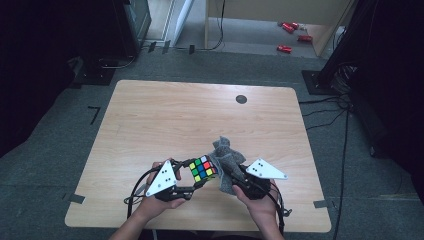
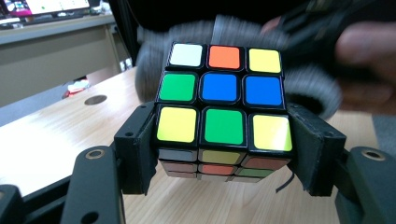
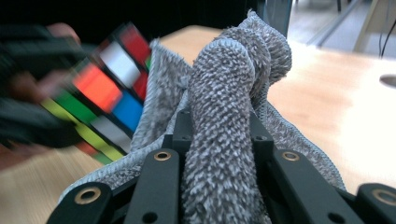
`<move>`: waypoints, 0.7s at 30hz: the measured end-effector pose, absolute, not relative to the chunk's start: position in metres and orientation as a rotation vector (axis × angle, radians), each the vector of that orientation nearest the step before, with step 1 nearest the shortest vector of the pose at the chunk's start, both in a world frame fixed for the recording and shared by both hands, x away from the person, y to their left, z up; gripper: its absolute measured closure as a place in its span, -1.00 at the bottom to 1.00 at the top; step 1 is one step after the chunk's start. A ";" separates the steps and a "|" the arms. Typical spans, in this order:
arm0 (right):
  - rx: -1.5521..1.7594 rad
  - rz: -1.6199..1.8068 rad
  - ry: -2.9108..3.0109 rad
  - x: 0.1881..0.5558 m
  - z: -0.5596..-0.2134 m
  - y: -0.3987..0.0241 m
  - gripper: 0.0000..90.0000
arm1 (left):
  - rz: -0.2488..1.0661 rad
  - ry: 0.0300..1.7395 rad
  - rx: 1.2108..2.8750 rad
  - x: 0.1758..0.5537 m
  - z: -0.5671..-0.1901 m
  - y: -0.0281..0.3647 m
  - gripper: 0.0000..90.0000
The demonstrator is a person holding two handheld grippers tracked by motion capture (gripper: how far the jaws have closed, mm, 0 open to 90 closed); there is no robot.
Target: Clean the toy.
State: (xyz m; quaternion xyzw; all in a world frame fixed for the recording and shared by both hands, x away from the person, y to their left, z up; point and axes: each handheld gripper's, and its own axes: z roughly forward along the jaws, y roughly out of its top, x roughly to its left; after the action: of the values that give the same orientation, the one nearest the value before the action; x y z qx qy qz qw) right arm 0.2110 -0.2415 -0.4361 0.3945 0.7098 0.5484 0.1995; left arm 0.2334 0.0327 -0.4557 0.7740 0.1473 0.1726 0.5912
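Observation:
A scrambled colour cube is held just above the table near its front edge. My left gripper is shut on it, with one black pad on each side of its lower layer. A grey fluffy cloth is bunched up against the cube's right side. My right gripper is shut on a thick fold of that cloth, which rises between its jaws. In the right gripper view the cube sits blurred at the left, touching the cloth.
The light wooden table has a small dark round hole near its far edge. Beyond the table lie red objects on the floor, and cables run along the right side.

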 end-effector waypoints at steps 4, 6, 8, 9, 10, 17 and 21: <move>1.004 1.625 1.940 0.200 -0.422 -0.237 0.61 | 0.396 0.330 1.814 0.232 -0.457 0.028 -0.24; 0.967 1.639 1.955 0.197 -0.421 -0.231 0.61 | 0.396 0.319 1.814 0.230 -0.456 0.028 -0.24; 0.950 1.634 1.972 0.198 -0.424 -0.229 0.60 | 0.404 0.320 1.816 0.229 -0.456 0.028 -0.24; 0.962 1.648 1.975 0.199 -0.426 -0.230 0.60 | 0.400 0.324 1.811 0.229 -0.455 0.029 -0.24; 0.985 1.658 1.988 0.202 -0.429 -0.231 0.60 | 0.399 0.327 1.808 0.230 -0.455 0.030 -0.24; 1.115 1.552 2.054 0.215 -0.443 -0.240 0.60 | 0.380 0.349 1.782 0.234 -0.454 0.033 -0.24; 1.045 1.634 1.975 0.207 -0.429 -0.241 0.60 | 0.387 0.344 1.811 0.234 -0.457 0.031 -0.24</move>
State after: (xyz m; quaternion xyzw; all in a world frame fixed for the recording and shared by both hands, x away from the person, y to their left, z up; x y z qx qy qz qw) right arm 0.2066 -0.2408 -0.4293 0.3711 0.7011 0.5799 0.1856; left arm 0.2341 0.0314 -0.4569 0.7774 0.1477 0.1660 0.5885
